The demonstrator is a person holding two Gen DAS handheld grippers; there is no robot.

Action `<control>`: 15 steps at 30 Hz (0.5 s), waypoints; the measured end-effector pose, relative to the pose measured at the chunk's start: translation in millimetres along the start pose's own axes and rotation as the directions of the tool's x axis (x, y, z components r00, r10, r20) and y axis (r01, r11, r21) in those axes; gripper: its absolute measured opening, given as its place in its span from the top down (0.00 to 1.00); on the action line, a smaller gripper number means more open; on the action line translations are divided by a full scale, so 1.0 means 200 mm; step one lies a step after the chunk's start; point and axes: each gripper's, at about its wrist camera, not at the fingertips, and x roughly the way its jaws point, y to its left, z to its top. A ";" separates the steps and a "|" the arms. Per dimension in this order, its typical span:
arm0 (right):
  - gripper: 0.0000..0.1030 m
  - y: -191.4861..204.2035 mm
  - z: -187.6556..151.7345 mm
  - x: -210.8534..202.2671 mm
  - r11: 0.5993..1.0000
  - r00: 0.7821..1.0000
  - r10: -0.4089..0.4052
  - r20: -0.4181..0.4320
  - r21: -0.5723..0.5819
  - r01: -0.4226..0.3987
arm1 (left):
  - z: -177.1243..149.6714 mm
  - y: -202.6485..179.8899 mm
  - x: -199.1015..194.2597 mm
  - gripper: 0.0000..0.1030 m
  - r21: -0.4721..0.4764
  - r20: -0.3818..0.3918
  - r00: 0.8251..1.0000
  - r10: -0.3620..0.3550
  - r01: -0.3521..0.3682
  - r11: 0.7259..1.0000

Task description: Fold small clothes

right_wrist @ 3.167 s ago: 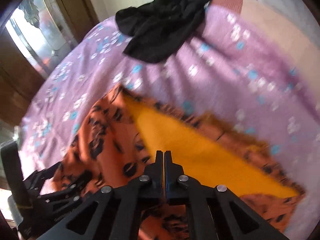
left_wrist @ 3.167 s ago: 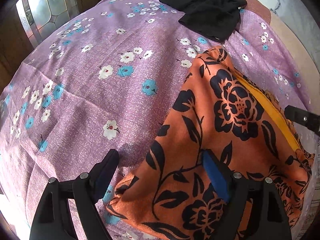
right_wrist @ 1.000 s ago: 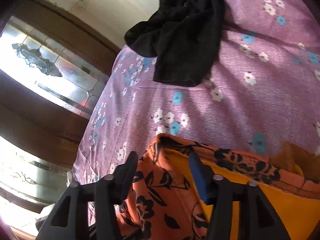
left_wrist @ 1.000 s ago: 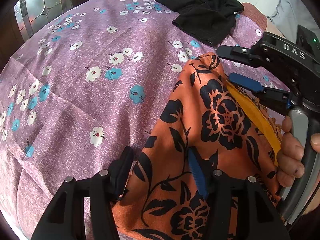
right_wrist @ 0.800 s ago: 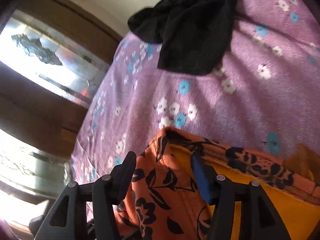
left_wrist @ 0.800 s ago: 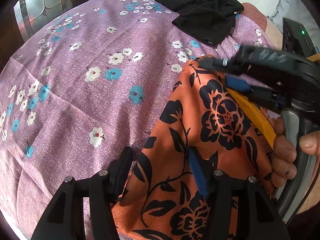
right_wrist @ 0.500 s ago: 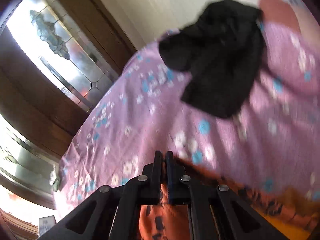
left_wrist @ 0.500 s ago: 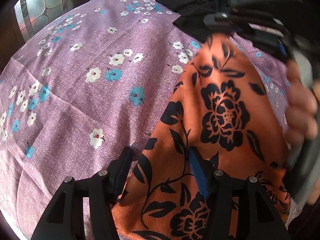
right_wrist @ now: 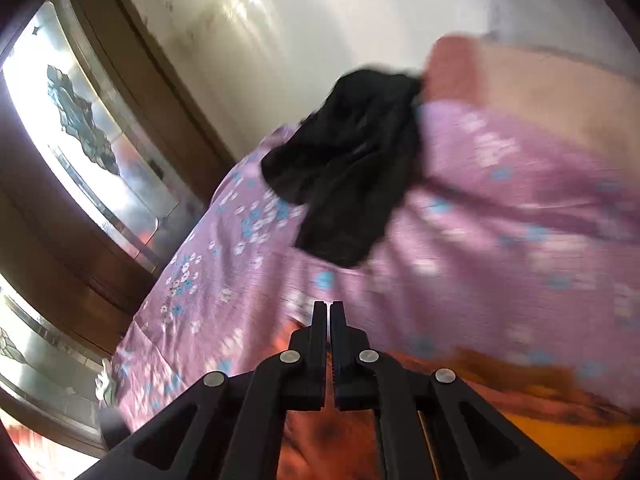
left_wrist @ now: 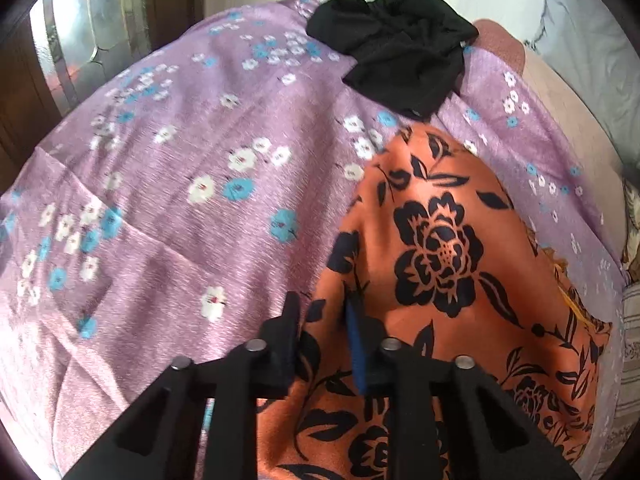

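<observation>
An orange garment (left_wrist: 440,248) with black flowers lies on the purple flowered sheet (left_wrist: 180,200). My left gripper (left_wrist: 320,312) stands over its near left edge. Its jaws are closing with the cloth edge between them, and a gap still shows. In the right wrist view, my right gripper (right_wrist: 330,308) is shut. The orange garment (right_wrist: 500,384) rises to its fingers, with a sliver of orange in the slit between them. Yellow lining shows at the lower right there. The right gripper is not in the left wrist view.
A crumpled black garment (left_wrist: 400,68) lies at the far end of the sheet, also in the blurred right wrist view (right_wrist: 352,168). A wooden door with patterned glass (right_wrist: 80,120) stands to the left. Bare peach mattress (left_wrist: 560,100) shows at the far right.
The right gripper shut on the garment's far corner, lifted it and left the left wrist view. The yellow lining is now covered there. The left jaws have narrowed around the near edge.
</observation>
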 end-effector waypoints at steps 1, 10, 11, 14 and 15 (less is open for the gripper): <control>0.95 -0.10 -0.04 -0.12 0.998 0.997 -0.067 0.025 0.004 0.067 | 0.00 0.00 -0.01 0.79 -0.002 0.009 1.000 0.009 -0.009 1.000; 0.10 -0.76 -0.66 -0.61 0.881 0.954 -0.285 0.096 0.419 0.221 | -0.01 0.03 -0.04 0.56 -0.002 0.055 0.991 0.118 -0.118 0.993; 0.11 -0.81 -0.73 -0.59 0.861 0.951 -0.298 0.083 0.454 0.230 | 0.00 0.05 -0.04 0.55 -0.017 0.056 0.991 0.124 -0.124 0.992; 0.12 -0.95 -0.81 -0.55 0.815 0.948 -0.309 0.071 0.534 0.226 | 0.00 0.08 -0.01 0.48 -0.026 0.041 0.988 0.152 -0.151 0.988; 0.15 -0.99 -0.80 -0.54 0.814 0.953 -0.296 0.069 0.540 0.214 | -0.01 0.07 0.00 0.48 -0.014 0.037 0.986 0.164 -0.164 0.986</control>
